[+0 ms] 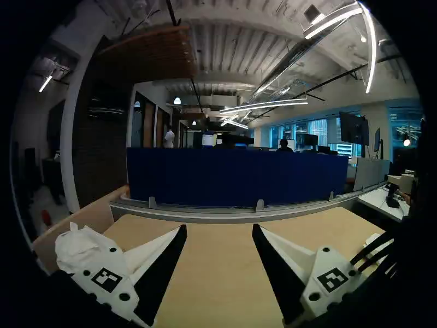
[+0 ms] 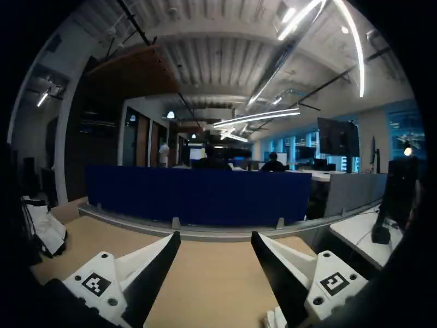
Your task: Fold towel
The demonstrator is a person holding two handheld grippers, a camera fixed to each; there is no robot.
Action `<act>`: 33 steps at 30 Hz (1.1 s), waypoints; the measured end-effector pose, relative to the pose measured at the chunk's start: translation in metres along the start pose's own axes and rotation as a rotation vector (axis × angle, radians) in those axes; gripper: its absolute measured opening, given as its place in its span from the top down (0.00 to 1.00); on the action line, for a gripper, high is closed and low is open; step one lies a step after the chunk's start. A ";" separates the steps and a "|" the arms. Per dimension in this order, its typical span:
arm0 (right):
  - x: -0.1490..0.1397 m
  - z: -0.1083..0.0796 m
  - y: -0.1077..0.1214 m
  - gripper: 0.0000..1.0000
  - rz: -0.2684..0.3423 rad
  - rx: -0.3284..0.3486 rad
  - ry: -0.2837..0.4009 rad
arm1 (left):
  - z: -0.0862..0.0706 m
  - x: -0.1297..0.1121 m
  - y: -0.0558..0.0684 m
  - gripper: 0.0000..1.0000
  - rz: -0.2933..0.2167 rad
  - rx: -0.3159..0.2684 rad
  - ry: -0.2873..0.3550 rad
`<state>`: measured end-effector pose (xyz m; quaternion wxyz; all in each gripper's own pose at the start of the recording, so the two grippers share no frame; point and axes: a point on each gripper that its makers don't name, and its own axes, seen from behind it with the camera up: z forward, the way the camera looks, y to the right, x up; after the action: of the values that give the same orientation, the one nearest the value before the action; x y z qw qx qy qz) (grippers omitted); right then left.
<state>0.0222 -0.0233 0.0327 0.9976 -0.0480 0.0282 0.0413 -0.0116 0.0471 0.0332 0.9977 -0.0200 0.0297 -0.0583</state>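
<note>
Left tool and right tool: we see both spread, empty, over counter | blue partition ahead | towel crumpled, white, beside left tool's left finger.

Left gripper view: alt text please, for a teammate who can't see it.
The left gripper is open above a light wooden table, nothing between its fingers. A crumpled white cloth lies at the picture's left; a blue partition stands behind.

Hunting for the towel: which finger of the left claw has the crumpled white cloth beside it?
The finger on the left in the left gripper view: the cloth bunches by its base; the other finger stands over bare desk.
</note>
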 end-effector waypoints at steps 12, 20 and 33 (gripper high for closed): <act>-0.011 0.009 -0.033 0.00 -0.051 0.035 -0.049 | 0.000 -0.029 0.002 0.12 0.071 0.022 0.042; -0.026 0.016 -0.044 0.00 -0.064 0.030 -0.063 | 0.001 -0.059 -0.009 0.12 0.071 0.041 0.067; -0.060 0.020 -0.067 0.00 -0.081 0.042 -0.045 | 0.004 -0.124 -0.020 0.12 0.044 0.046 0.105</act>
<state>-0.0311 -0.0924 0.0626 0.9996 -0.0273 0.0046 0.0014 -0.1364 0.0420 0.0455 0.9959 0.0067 0.0813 -0.0383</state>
